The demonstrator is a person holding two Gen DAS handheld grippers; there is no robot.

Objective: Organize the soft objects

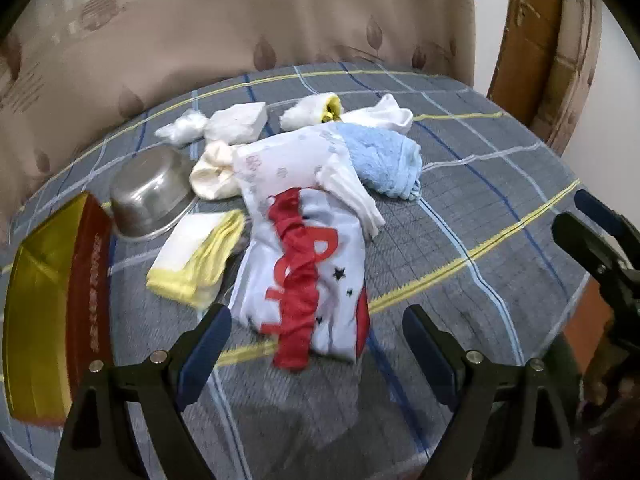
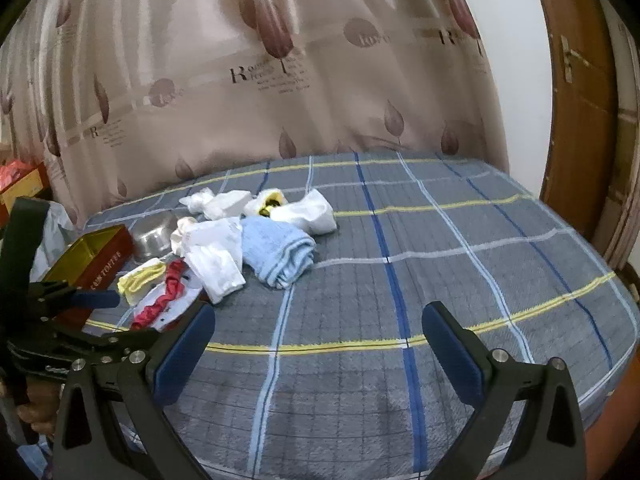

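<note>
A pile of soft things lies on the checked bed (image 1: pixel 500 208). Nearest me is a white-and-red printed garment (image 1: pixel 316 280), with a white patterned cloth (image 1: pixel 288 164) and a light blue towel (image 1: pixel 384 160) behind it. A white cloth with yellow trim (image 1: pixel 200 256) lies to the left. My left gripper (image 1: pixel 316 344) is open and empty, just in front of the red garment. My right gripper (image 2: pixel 320 340) is open and empty over bare bed, right of the pile; the blue towel (image 2: pixel 280 252) and red garment (image 2: pixel 164 296) show to its left.
A red and gold tin box (image 1: pixel 56 320) stands open at the left, an upturned steel bowl (image 1: pixel 152 192) beside it. White socks and small bundles (image 1: pixel 236 122) lie at the back. A curtain (image 2: pixel 280 80) hangs behind the bed; a wooden door (image 2: pixel 580 100) is at the right.
</note>
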